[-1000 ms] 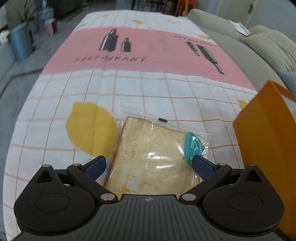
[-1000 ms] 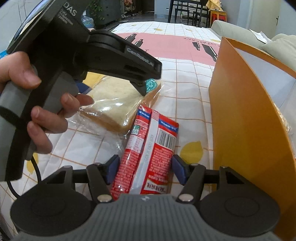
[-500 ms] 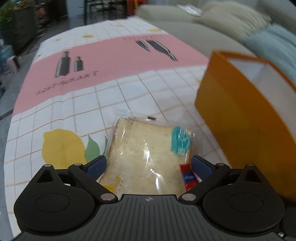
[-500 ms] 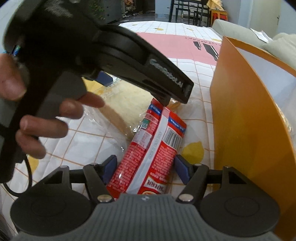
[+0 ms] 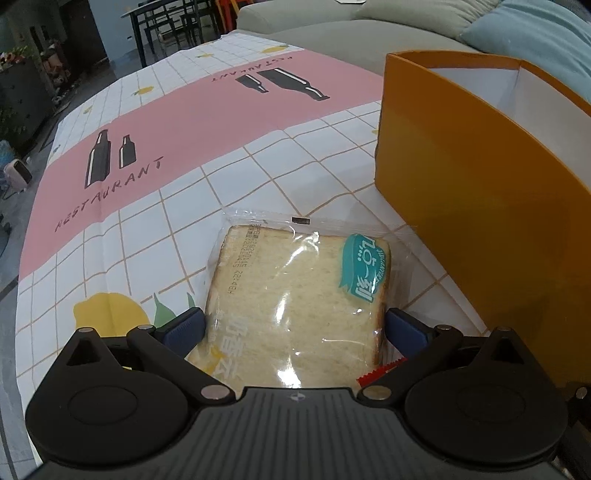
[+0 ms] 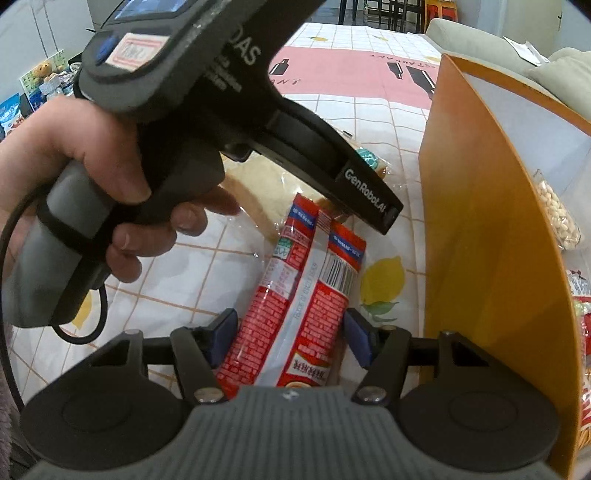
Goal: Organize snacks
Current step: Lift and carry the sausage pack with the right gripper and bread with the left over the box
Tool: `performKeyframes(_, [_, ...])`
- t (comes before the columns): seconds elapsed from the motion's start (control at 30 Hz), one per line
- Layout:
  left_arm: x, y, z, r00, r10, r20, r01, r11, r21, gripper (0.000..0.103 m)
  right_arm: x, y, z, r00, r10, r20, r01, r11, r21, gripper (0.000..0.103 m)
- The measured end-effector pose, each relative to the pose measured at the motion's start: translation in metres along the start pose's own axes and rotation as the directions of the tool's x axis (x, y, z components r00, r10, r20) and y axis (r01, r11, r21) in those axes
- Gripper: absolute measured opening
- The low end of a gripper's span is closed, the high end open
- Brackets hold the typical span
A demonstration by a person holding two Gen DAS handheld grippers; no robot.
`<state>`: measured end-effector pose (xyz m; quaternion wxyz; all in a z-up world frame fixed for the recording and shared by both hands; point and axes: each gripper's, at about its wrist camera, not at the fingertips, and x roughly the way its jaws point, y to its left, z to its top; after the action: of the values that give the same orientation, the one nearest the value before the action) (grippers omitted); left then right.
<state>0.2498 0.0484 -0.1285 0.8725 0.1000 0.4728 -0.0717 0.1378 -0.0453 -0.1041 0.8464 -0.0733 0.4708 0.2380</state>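
Observation:
A clear-wrapped bread slice (image 5: 299, 295) with a teal label sits between the pads of my left gripper (image 5: 293, 328), which is shut on its sides and holds it above the tablecloth. The bread also shows in the right wrist view (image 6: 266, 192), under the left gripper's body. My right gripper (image 6: 291, 332) is shut on a red snack packet (image 6: 303, 295). An orange box (image 5: 480, 192) stands to the right, open-topped with a white inside; in the right wrist view the orange box (image 6: 491, 258) is close on the right.
A checked tablecloth (image 5: 184, 129) with a pink band and lemon prints covers the table. A bag of nuts (image 6: 557, 218) and other packets lie inside the box. A sofa (image 5: 369, 22) with cushions stands behind the table. The person's left hand (image 6: 92, 177) grips the handle.
My left gripper has swung right and lifted the bread toward the orange box. My right gripper holds the red packet in much the same place.

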Motion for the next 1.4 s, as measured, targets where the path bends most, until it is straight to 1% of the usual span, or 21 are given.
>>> performKeyframes(0.13, [-0.007,0.008,-0.005,0.998,0.063,-0.030,-0.065,0.995,-0.080,0.103,-0.003,0.003,-0.005,1.000,-0.001,-0.020,0.001,1.000,-0.014,0.062])
performKeyframes(0.2, [-0.013,0.017,-0.014,0.994,0.090,-0.057,-0.096,0.987,-0.131,0.103,-0.001,0.003,-0.003,0.999,0.002,-0.040,-0.003,0.999,-0.036,0.063])
performKeyframes(0.27, [-0.019,0.026,-0.024,0.991,0.111,-0.075,-0.123,0.977,-0.176,0.103,-0.002,0.003,-0.004,0.999,0.011,-0.043,-0.012,0.999,-0.030,0.065])
performKeyframes(0.3, [-0.022,0.029,-0.029,0.990,0.119,-0.079,-0.132,0.973,-0.190,0.103,-0.002,0.002,-0.003,0.999,0.018,-0.041,-0.019,1.000,-0.016,0.071])
performKeyframes(0.37, [-0.025,0.033,-0.034,0.988,0.131,-0.082,-0.145,0.969,-0.200,0.103,-0.002,-0.003,-0.003,0.996,0.082,-0.032,-0.080,0.996,0.046,0.081])
performKeyframes(0.4, [-0.026,0.035,-0.035,0.987,0.134,-0.087,-0.149,0.967,-0.204,0.103,-0.001,-0.007,-0.003,0.993,0.120,-0.017,-0.118,0.988,0.096,0.082])
performKeyframes(0.43, [-0.028,0.038,-0.037,0.986,0.137,-0.092,-0.154,0.966,-0.210,0.103,-0.001,-0.012,-0.003,0.991,0.132,0.001,-0.131,0.982,0.138,0.081])
performKeyframes(0.5, [-0.032,0.044,-0.040,0.984,0.147,-0.100,-0.166,0.961,-0.222,0.103,-0.001,-0.018,-0.002,0.990,0.140,0.024,-0.142,0.968,0.209,0.078])
performKeyframes(0.53, [-0.034,0.047,-0.043,0.983,0.154,-0.102,-0.173,0.959,-0.226,0.103,-0.001,-0.019,-0.003,0.990,0.136,0.032,-0.140,0.964,0.226,0.076])
performKeyframes(0.57, [-0.036,0.050,-0.047,0.982,0.160,-0.103,-0.180,0.957,-0.227,0.103,-0.001,-0.019,-0.003,0.992,0.119,0.044,-0.126,0.964,0.233,0.071])
performKeyframes(0.6, [-0.038,0.052,-0.050,0.981,0.165,-0.102,-0.185,0.957,-0.224,0.103,0.001,-0.017,-0.002,0.994,0.097,0.052,-0.106,0.970,0.218,0.066])
performKeyframes(0.67, [-0.041,0.056,-0.053,0.980,0.170,-0.105,-0.190,0.955,-0.227,0.103,0.004,-0.006,-0.003,0.997,0.033,0.065,-0.042,0.989,0.143,0.063])
performKeyframes(0.73, [-0.043,0.060,-0.056,0.980,0.168,-0.106,-0.190,0.952,-0.240,0.103,0.008,0.003,-0.003,0.997,-0.014,0.077,0.007,0.996,0.084,0.060])
performKeyframes(0.77, [-0.045,0.062,-0.057,0.981,0.165,-0.102,-0.186,0.951,-0.247,0.103,0.009,0.009,-0.004,0.995,-0.046,0.087,0.041,0.997,0.061,0.055])
performKeyframes(0.83, [-0.049,0.064,-0.061,0.984,0.158,-0.082,-0.174,0.951,-0.254,0.103,0.009,0.008,-0.009,0.991,-0.084,0.108,0.077,0.995,0.063,0.051])
performKeyframes(0.9, [-0.054,0.066,-0.064,0.989,0.137,-0.054,-0.146,0.954,-0.262,0.103,0.008,0.008,-0.010,0.989,-0.076,0.130,0.067,0.995,0.071,0.041])
performKeyframes(0.97, [-0.056,0.071,-0.065,0.992,0.114,-0.046,-0.122,0.949,-0.291,0.103,0.007,0.008,-0.010,0.988,-0.065,0.138,0.057,0.997,0.060,0.038])
performKeyframes(1.1, [-0.059,0.073,-0.065,0.993,0.108,-0.049,-0.118,0.947,-0.299,0.103,0.007,0.012,-0.008,0.988,-0.068,0.142,0.063,0.997,0.040,0.034])
performKeyframes(1.23, [-0.062,0.075,-0.065,0.993,0.103,-0.054,-0.115,0.948,-0.298,0.102,-0.001,0.016,-0.008,0.986,-0.041,0.159,0.035,0.999,0.039,0.034])
performKeyframes(1.33, [-0.059,0.070,-0.066,0.989,0.127,-0.076,-0.142,0.954,-0.265,0.103,-0.006,0.019,-0.006,0.983,-0.028,0.182,0.023,0.999,0.029,0.034])
performKeyframes(1.4, [-0.054,0.064,-0.067,0.983,0.162,-0.086,-0.178,0.955,-0.237,0.103,-0.011,0.020,-0.004,0.981,-0.017,0.193,0.011,0.999,0.032,0.034])
